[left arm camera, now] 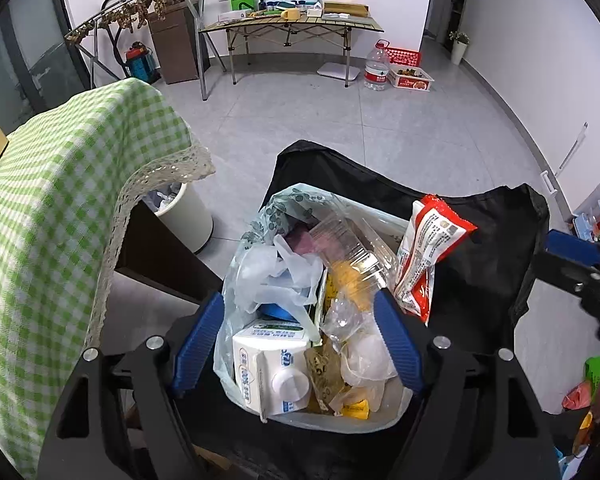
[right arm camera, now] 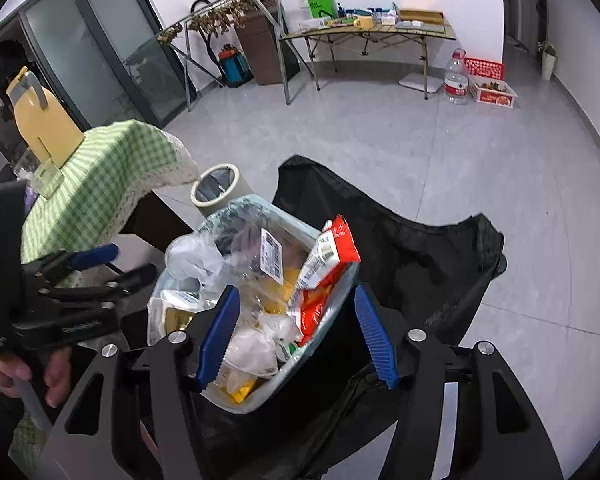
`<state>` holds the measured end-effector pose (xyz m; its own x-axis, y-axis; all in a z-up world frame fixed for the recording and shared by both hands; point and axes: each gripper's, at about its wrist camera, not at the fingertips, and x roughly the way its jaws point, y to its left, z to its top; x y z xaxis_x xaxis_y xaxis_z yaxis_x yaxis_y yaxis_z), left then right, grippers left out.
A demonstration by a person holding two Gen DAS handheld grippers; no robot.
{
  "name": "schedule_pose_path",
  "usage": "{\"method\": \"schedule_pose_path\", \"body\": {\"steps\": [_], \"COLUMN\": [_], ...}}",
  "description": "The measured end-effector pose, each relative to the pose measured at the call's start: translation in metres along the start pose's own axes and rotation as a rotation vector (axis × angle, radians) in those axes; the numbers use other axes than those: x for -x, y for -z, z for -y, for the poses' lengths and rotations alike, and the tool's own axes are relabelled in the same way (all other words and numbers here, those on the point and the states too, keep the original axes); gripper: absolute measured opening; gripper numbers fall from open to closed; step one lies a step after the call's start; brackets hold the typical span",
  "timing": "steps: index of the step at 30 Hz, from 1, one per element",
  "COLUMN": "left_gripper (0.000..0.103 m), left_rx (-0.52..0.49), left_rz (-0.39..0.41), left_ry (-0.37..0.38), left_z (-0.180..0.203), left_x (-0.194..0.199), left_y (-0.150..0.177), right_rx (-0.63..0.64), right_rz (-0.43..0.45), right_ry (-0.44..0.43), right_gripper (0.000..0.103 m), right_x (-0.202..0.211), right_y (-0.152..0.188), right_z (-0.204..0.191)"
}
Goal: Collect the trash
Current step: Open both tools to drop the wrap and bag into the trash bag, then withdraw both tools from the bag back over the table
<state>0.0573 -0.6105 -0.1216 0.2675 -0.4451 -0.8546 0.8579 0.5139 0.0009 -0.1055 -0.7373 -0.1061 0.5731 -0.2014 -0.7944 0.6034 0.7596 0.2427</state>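
Note:
A translucent trash bag [left arm camera: 236, 280] full of rubbish sits inside a black bag [left arm camera: 480, 232]. In it are a white milk carton [left arm camera: 268, 368], a clear plastic container [left arm camera: 348, 248], crumpled plastic and a red snack wrapper [left arm camera: 424, 256] sticking up at its right. My left gripper [left arm camera: 300, 312] is open, its blue fingers either side of the trash bag, above it. My right gripper [right arm camera: 296, 308] is open over the same bag [right arm camera: 220, 216], the red wrapper [right arm camera: 324, 272] between its fingers, apart from both. The left gripper also shows in the right wrist view [right arm camera: 100, 264].
A table with a green checked cloth [left arm camera: 60, 200] stands at the left, a yellow jug [right arm camera: 40, 120] on it. A white waste bin [left arm camera: 184, 216] stands beneath its edge. Far back are a folding table [left arm camera: 292, 20], a drying rack [left arm camera: 140, 4], a water bottle [left arm camera: 376, 66] and a red basket [left arm camera: 404, 56].

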Motion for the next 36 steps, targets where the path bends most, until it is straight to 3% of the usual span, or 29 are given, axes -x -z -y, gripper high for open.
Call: {"method": "schedule_pose_path", "body": {"steps": [9,20,27,36], "left_gripper": [0.081,0.094,0.096,0.096], "left_rx": [-0.005,0.08,0.125,0.266], "left_rz": [0.08,0.396,0.631,0.789], "left_ry": [-0.034,-0.036,-0.131,-0.314], "left_z": [-0.016,-0.065,-0.107,-0.185], "left_x": [0.05,0.187,0.286,0.384], "left_y": [0.003,0.025,0.053,0.108], "right_rx": [0.05,0.109,0.209,0.309], "right_rz": [0.029,0.168,0.314,0.424], "right_ry": [0.065,0.084,0.066,-0.028], "right_gripper": [0.064,0.072,0.08,0.084], "right_x": [0.017,0.079,0.125,0.151], "right_y": [-0.002,-0.016,-0.025,-0.03], "right_z": [-0.015,-0.058,-0.12,-0.207]}}
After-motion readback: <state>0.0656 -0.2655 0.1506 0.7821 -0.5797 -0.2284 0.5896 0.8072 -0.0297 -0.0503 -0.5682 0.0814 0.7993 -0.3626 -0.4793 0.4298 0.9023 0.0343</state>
